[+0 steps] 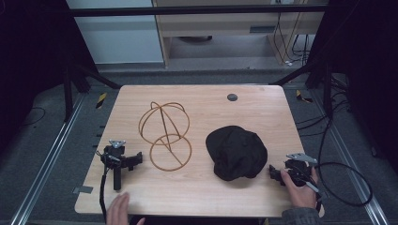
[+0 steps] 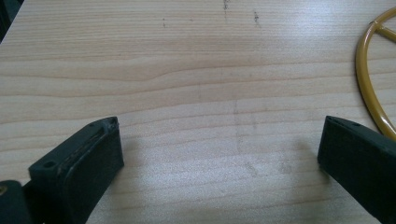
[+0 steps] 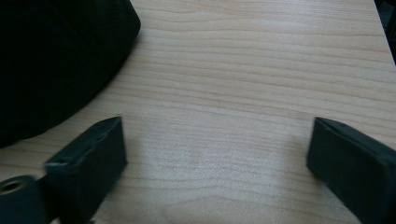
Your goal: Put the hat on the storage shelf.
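A black cap (image 1: 236, 152) lies on the right half of the wooden table (image 1: 206, 101); its dark cloth (image 3: 56, 60) is at the upper left in the right gripper view. A gold wire hat stand (image 1: 165, 133) lies left of centre, and its ring (image 2: 371, 84) curves along the right edge of the left gripper view. The left gripper (image 1: 119, 158) rests on the table to the left of the stand, with no hand on it; its jaws (image 2: 219, 154) stand wide apart over bare wood. A hand holds the right gripper (image 1: 287, 171) just right of the cap, open (image 3: 217, 158) with nothing between its jaws.
A small dark round disc (image 1: 232, 97) sits near the table's far edge. A hand (image 1: 118, 211) rests at the near edge, below the left gripper. A black cable (image 1: 349, 187) loops off the table's right side. Dark frame struts stand at the far corners.
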A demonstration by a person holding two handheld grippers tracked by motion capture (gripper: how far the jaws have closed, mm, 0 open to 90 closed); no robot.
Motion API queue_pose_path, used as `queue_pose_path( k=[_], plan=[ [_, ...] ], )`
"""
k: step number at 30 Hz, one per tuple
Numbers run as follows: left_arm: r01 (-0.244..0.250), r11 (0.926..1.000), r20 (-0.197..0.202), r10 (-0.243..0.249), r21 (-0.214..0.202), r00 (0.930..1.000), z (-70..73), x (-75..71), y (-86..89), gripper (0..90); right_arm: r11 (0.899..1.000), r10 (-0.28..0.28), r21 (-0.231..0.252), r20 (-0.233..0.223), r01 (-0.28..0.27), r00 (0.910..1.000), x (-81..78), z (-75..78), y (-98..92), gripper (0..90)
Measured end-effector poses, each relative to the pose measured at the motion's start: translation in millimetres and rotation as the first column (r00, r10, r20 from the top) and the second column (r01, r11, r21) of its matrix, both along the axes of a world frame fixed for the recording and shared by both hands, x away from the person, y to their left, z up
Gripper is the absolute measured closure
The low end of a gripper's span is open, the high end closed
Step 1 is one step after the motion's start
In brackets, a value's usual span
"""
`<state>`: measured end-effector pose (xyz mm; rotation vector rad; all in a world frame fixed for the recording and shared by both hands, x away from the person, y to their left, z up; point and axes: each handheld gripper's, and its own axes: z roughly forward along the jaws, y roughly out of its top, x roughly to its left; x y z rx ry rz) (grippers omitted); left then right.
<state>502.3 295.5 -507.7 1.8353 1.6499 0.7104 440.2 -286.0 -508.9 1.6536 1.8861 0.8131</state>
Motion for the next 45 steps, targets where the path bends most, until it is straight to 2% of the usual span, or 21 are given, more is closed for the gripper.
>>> queue_pose_path(
  k=[3, 4, 5, 8, 9, 10, 13, 14, 19, 20, 23, 26, 27, 30, 32, 35, 36, 42, 43, 44, 45],
  plan=[
    [0.000, 1.0000, 0.000, 0.000, 0.000, 1.0000, 0.0, 0.0, 0.0, 0.0, 0.999, 0.031, 0.007, -0.007, -0.031, 0.9995, -6.1, 3.3, 3.5, 9.3],
    [0.000, 1.0000, 0.000, 0.000, 0.000, 1.0000, 0.0, 0.0, 0.0, 0.0, 0.998, 0.063, -0.007, -0.016, -0.063, 0.9979, -14.7, 7.0, 6.3, 9.4],
    [0.000, 1.0000, 0.000, 0.000, 0.000, 1.0000, 0.0, 0.0, 0.0, 0.0, 0.997, 0.077, 0.004, -0.010, -0.077, 0.9970, -19.2, 9.8, 7.6, 9.5],
    [0.000, 1.0000, 0.000, 0.000, 0.000, 1.0000, 0.0, 0.0, 0.0, 0.0, 0.991, 0.132, -0.010, 0.002, -0.132, 0.9913, -30.9, 17.1, 9.6, 10.7],
    [0.000, 1.0000, 0.000, 0.000, 0.000, 1.0000, 0.0, 0.0, 0.0, 0.0, 0.991, 0.132, -0.010, 0.002, -0.132, 0.9913, -30.9, 17.1, 9.6, 10.7],
    [0.000, 1.0000, 0.000, 0.000, 0.000, 1.0000, 0.0, 0.0, 0.0, 0.0, 0.988, 0.150, -0.027, 0.026, -0.149, 0.9883, -35.7, 22.5, 11.2, 15.5],
    [0.000, 1.0000, 0.000, 0.000, 0.000, 1.0000, 0.0, 0.0, 0.0, 0.0, 0.985, 0.171, -0.024, 0.050, -0.170, 0.9840, -40.7, 30.0, 14.7, 15.2],
    [0.000, 1.0000, 0.000, 0.000, 0.000, 1.0000, 0.0, 0.0, 0.0, 0.0, 0.980, 0.197, -0.015, 0.056, -0.197, 0.9787, -44.5, 36.6, 20.1, 14.8],
    [-0.012, 0.9999, 0.001, 0.012, -0.001, 0.9999, 0.0, -0.1, -1.3, 0.0, 0.973, 0.229, -0.013, 0.023, -0.229, 0.9731, -52.1, 49.2, 28.8, 12.3],
    [-0.021, 0.9998, 0.002, 0.021, 0.000, 0.9998, -0.1, -0.5, -2.1, 0.0, 0.971, 0.239, 0.008, -0.011, -0.238, 0.9711, -56.4, 55.3, 31.0, 10.1],
    [-0.025, 0.9997, 0.002, 0.025, 0.000, 0.9997, -0.1, -0.7, -2.4, 0.0, 0.965, 0.264, 0.004, -0.042, -0.264, 0.9637, -59.2, 62.7, 33.8, 8.9],
    [-0.024, 0.9997, 0.001, 0.024, -0.001, 0.9997, -0.1, -0.7, -2.3, 0.0, 0.962, 0.274, 0.007, -0.052, -0.274, 0.9602, -59.3, 67.9, 36.4, 7.8],
    [-0.024, 0.9997, 0.001, 0.024, -0.001, 0.9997, -0.1, -0.7, -2.3, 0.0, 0.956, 0.294, 0.009, -0.076, -0.294, 0.9527, -58.8, 73.0, 40.2, 7.8],
    [-0.023, 0.9997, 0.000, 0.023, -0.002, 0.9997, -0.1, -0.8, -2.2, 0.0, 0.946, 0.325, 0.012, -0.099, -0.325, 0.9407, -55.5, 81.5, 44.6, 7.6],
    [-0.023, 0.9997, 0.000, 0.023, -0.002, 0.9997, 0.0, -0.8, -2.2, 0.0, 0.947, 0.320, 0.006, -0.109, -0.321, 0.9413, -52.6, 87.2, 45.2, 7.2],
    [-0.024, 0.9997, 0.000, 0.024, -0.003, 0.9997, -0.1, -0.8, -2.2, 0.0, 0.953, 0.302, 0.002, -0.103, -0.303, 0.9477, -49.1, 94.6, 45.0, 7.1],
    [-0.020, 0.9998, 0.001, 0.020, -0.001, 0.9998, 0.0, -0.5, -1.9, 0.0, 0.951, 0.310, 0.028, -0.099, -0.309, 0.9454, -44.2, 102.0, 46.6, 7.0],
    [-0.018, 0.9998, 0.001, 0.018, -0.001, 0.9998, -0.1, -0.1, -1.8, 0.0, 0.930, 0.366, -0.004, -0.093, -0.368, 0.9258, -27.1, 121.7, 63.1, 5.8],
    [-0.018, 0.9998, 0.001, 0.018, -0.001, 0.9998, -0.1, -0.1, -1.8, 0.0, 0.930, 0.366, -0.004, -0.093, -0.368, 0.9258, -27.1, 121.7, 63.1, 5.8],
    [-0.019, 0.9998, 0.001, 0.019, -0.001, 0.9998, -0.1, -0.1, -1.9, 0.0, 0.917, 0.392, -0.033, -0.095, -0.397, 0.9149, -20.7, 127.5, 72.5, 5.8],
    [-0.018, 0.9998, 0.001, 0.018, -0.001, 0.9998, -0.1, -0.1, -1.8, 0.0, 0.912, 0.404, -0.036, -0.090, -0.408, 0.9104, -16.3, 130.1, 76.6, 5.7]
  ],
)
